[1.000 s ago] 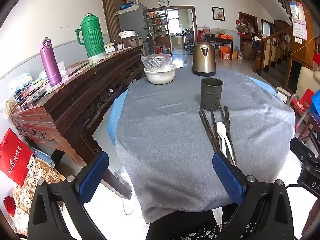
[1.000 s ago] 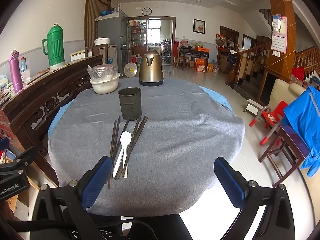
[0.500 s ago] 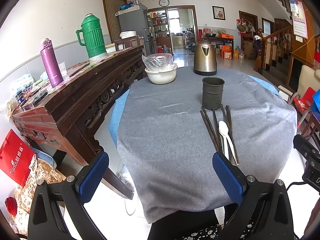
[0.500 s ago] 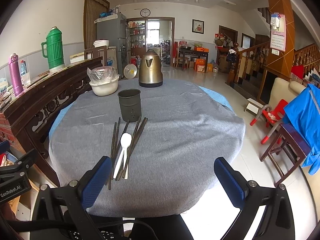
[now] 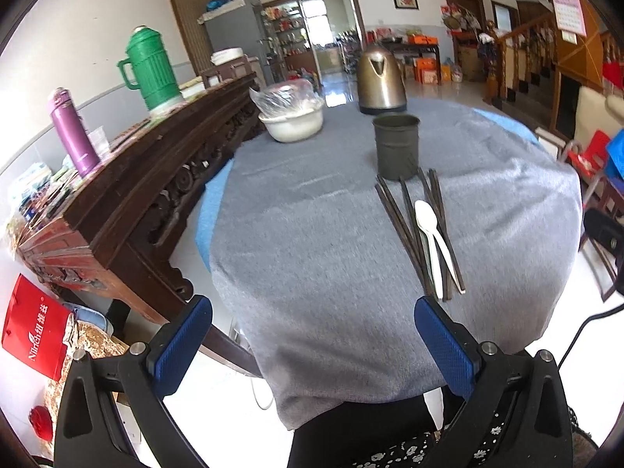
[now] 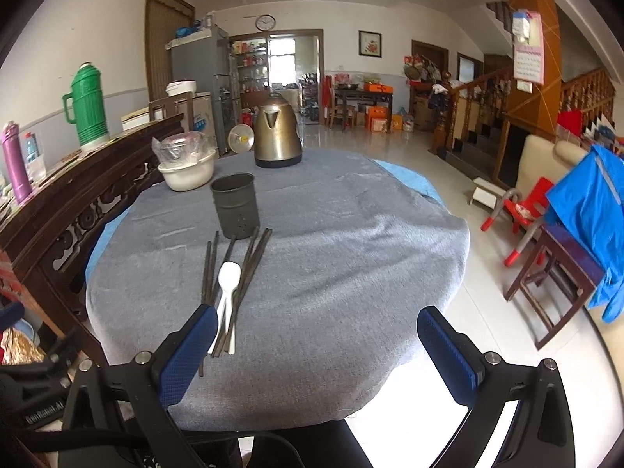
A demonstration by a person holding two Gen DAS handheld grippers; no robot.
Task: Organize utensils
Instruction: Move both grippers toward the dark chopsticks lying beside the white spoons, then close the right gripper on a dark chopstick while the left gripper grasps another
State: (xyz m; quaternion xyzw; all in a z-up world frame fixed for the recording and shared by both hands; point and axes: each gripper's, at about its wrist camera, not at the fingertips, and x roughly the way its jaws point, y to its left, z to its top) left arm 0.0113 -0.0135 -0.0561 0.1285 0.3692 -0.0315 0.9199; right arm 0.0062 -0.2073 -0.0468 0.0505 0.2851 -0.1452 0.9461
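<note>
Now, nothing picked yet. Your left tongs (image 5: 312, 345) and right tongs (image 6: 316, 347) both released, hovering at bench (image 6: 351, 253) near edge. Chopsticks (image 6: 249, 269) and spoon (image 6: 228, 279) lie bundled on grey cloth, long axes running away from you toward cup (image 6: 235, 204), far tips just beside its base. Bundle sits ahead-left of right tongs, near ends by its left finger; ahead-right of left tongs. Right looks nearer. Kettle (image 6: 277, 130) and bowl (image 6: 189, 171) stand beyond cup.
</note>
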